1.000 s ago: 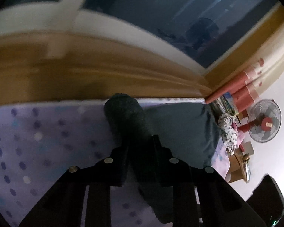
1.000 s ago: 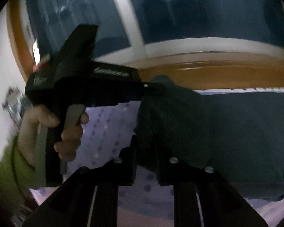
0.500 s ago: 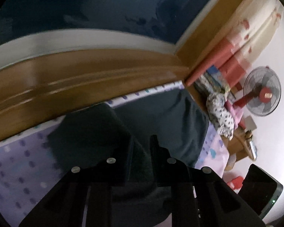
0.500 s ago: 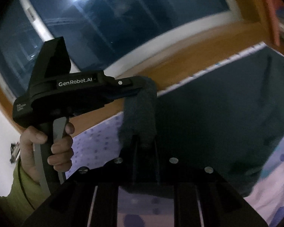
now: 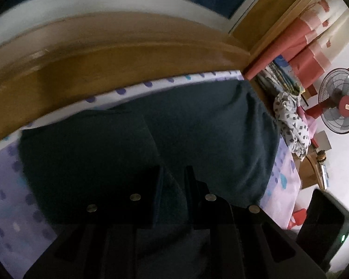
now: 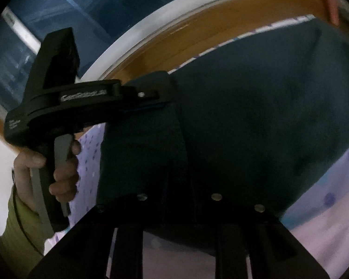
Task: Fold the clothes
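Note:
A dark teal garment [image 5: 209, 127] lies spread on the bed, and a flap of it is folded over at the left. My left gripper [image 5: 174, 172] is shut on an edge of that flap, with cloth bunched between its fingers. In the right wrist view the garment [image 6: 256, 116] fills the middle. My right gripper [image 6: 179, 176] pinches the flap's near edge and its jaws are opening, cloth still between them. The left gripper [image 6: 160, 102] shows there too, held by a hand [image 6: 62, 176], its tips on the flap's far corner.
The purple dotted bed sheet [image 5: 7, 186] runs under the garment up to a wooden ledge [image 5: 104, 65] below a dark window. To the right stand a heap of patterned clothes [image 5: 288, 121], red-and-cream curtains [image 5: 297, 53], a standing fan [image 5: 339, 102] and a black object [image 5: 325, 227].
Both grippers have swung the held edge across and down over the garment. The lifted flap that hung bunched in the air now lies lower and flatter on the cloth.

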